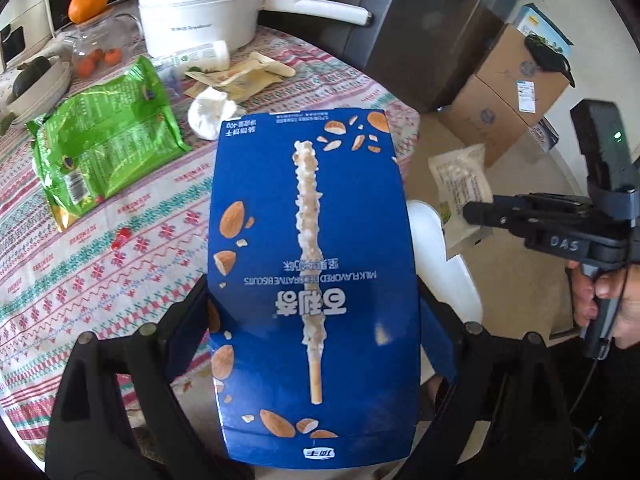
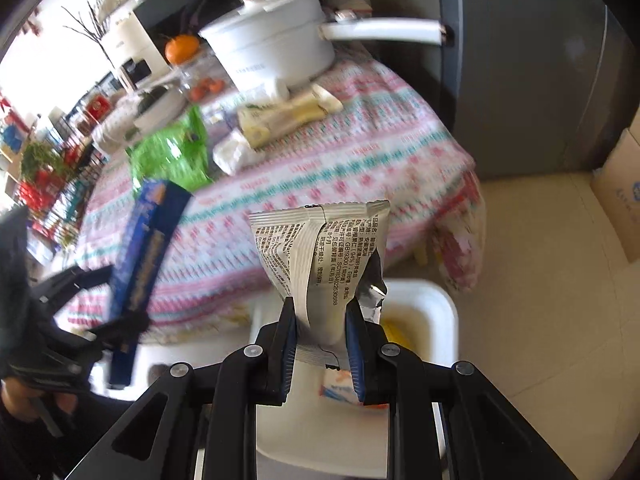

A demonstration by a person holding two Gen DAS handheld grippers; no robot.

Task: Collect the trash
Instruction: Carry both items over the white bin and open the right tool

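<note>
A blue biscuit box is held across its width by the left gripper, whose jaws are spread wide and pressed on the two long side faces near the lower end; it fills the centre of the left wrist view, above the edge of the surface. In the centre of the right wrist view, a silver snack wrapper is pinched low, near its torn end, by the nearly closed right gripper, above a white bin. The box is judged light, stiff cardboard that could buckle if squeezed harder; the wrapper is judged thin, crinkly and slippery, best gripped across a flattened part. A green snack bag and a crumpled tissue lie upper left.
</note>
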